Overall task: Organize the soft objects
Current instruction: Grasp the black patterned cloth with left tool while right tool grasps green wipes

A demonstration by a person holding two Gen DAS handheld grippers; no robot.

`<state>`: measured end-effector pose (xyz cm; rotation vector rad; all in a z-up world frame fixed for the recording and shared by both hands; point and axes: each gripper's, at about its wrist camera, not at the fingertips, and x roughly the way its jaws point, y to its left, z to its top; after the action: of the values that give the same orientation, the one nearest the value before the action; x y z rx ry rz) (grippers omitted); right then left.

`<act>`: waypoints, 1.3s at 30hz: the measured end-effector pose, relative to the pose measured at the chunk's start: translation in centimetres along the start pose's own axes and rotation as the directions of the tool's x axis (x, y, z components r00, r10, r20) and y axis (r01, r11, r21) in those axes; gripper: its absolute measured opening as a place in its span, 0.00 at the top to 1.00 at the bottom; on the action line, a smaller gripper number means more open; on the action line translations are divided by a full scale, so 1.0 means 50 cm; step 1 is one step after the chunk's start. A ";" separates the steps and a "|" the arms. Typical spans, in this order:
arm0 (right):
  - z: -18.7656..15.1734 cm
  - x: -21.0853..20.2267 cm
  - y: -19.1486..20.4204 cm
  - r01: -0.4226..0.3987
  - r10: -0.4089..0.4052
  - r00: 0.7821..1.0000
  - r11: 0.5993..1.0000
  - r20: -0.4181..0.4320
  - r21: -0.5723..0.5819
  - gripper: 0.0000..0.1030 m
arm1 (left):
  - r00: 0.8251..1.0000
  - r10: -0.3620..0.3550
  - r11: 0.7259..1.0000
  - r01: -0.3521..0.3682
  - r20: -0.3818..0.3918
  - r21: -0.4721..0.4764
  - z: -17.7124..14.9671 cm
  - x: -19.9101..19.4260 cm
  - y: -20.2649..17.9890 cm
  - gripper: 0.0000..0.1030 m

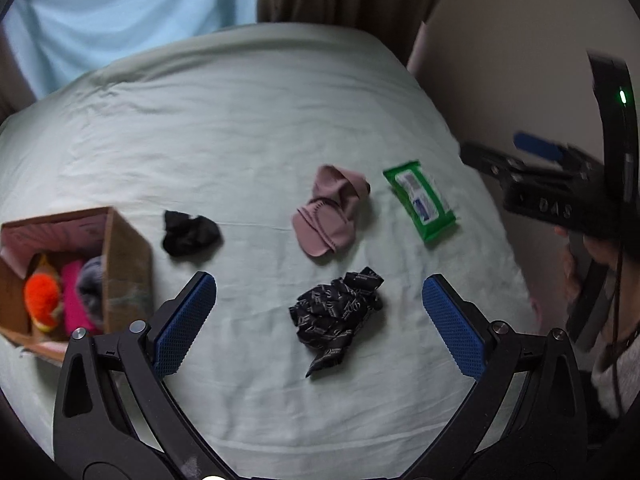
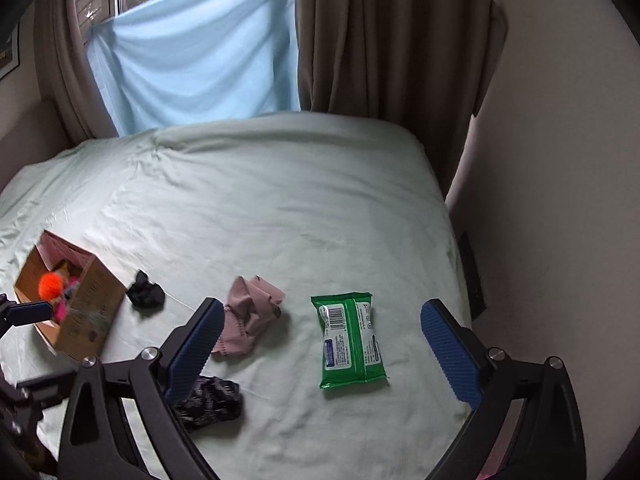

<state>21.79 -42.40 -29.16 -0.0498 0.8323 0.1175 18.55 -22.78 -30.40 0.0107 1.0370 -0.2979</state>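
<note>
Left gripper: jaws spread wide, holding nothing, poised above the patterned black cloth, which lies crumpled on the bed between the blue pads; likely lined up as the next pick. Right gripper: jaws likewise released and empty, hanging over the green wipes pack, which lies flat on the sheet, apart from the fabrics. Pink cloth: folded loosely, just beyond the patterned one and beside the wipes pack. Small black cloth: bunched, near the box and well apart from the pink one. Cardboard box: open-topped, at the left of the bed, already containing an orange fuzzy item, something bright pink and something grey; judged to be the collecting place, so four loose items remain. Beyond: blue sheet over the window, brown curtain, and plain wall on the right.
</note>
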 end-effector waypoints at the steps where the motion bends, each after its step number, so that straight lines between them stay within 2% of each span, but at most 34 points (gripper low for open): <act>1: -0.008 0.027 -0.004 -0.007 0.007 1.000 1.000 -0.007 -0.013 0.05 | 1.000 0.001 1.000 0.000 -0.009 0.023 -0.005 0.026 -0.009 0.00; 6: -0.053 0.132 -0.036 -0.025 0.024 0.998 0.999 -0.050 -0.030 0.05 | 0.998 0.019 0.991 -0.012 -0.057 0.132 -0.041 0.153 -0.046 0.01; 11: -0.098 0.209 -0.058 -0.037 0.035 0.995 0.999 -0.089 -0.022 0.05 | 0.990 0.028 0.968 0.007 -0.139 0.249 -0.092 0.263 -0.069 0.13; 14: -0.117 0.243 -0.060 -0.044 0.040 0.993 0.999 -0.109 -0.031 0.05 | 0.984 0.034 0.951 0.022 -0.177 0.308 -0.114 0.306 -0.078 0.17; 17: -0.134 0.275 -0.059 -0.048 0.044 0.990 0.998 -0.131 -0.030 0.05 | 0.979 0.050 0.941 0.020 -0.197 0.339 -0.124 0.338 -0.078 0.27; 21: -0.142 0.304 -0.058 -0.045 0.041 0.988 0.999 -0.148 -0.025 0.05 | 0.976 0.045 0.944 0.029 -0.214 0.329 -0.121 0.366 -0.075 0.35; 23: -0.142 0.313 -0.058 -0.046 0.044 0.988 0.999 -0.148 -0.015 0.06 | 0.976 0.038 0.944 0.035 -0.214 0.327 -0.117 0.372 -0.077 0.46; 25: -0.138 0.319 -0.059 -0.057 0.056 0.987 0.998 -0.152 -0.001 0.16 | 0.977 0.031 0.940 0.043 -0.213 0.338 -0.115 0.374 -0.083 0.54; 26: -0.137 0.325 -0.059 -0.058 0.057 0.985 0.998 -0.162 0.000 0.24 | 0.977 0.030 0.938 0.046 -0.211 0.344 -0.113 0.375 -0.086 0.57; 28: -0.133 0.331 -0.059 -0.043 0.041 0.985 0.999 -0.170 -0.009 0.29 | 0.977 0.030 0.934 0.049 -0.213 0.355 -0.110 0.375 -0.095 0.62; 29: -0.131 0.330 -0.059 -0.039 0.037 0.986 0.999 -0.165 -0.011 0.35 | 0.976 0.031 0.933 0.049 -0.214 0.357 -0.108 0.376 -0.097 0.65; 30: -0.130 0.330 -0.060 -0.034 0.032 0.986 0.999 -0.165 -0.011 0.43 | 0.976 0.030 0.933 0.051 -0.217 0.357 -0.105 0.376 -0.099 0.66; 31: -0.128 0.329 -0.062 -0.033 0.031 0.986 0.999 -0.166 -0.009 0.45 | 0.975 0.028 0.934 0.052 -0.219 0.352 -0.102 0.377 -0.100 0.68; 33: -0.125 0.328 -0.066 -0.028 0.027 0.986 1.000 -0.165 0.001 0.54 | 0.975 0.026 0.938 0.052 -0.219 0.343 -0.094 0.376 -0.099 0.69; 39: -0.120 0.309 -0.080 -0.012 0.019 0.987 0.999 -0.162 0.044 0.60 | 0.978 0.027 0.947 0.041 -0.205 0.318 -0.064 0.361 -0.094 0.70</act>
<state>28.19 -45.62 -44.66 -0.0131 0.9976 0.1110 23.18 -31.13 -46.75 0.3387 1.1858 -0.4777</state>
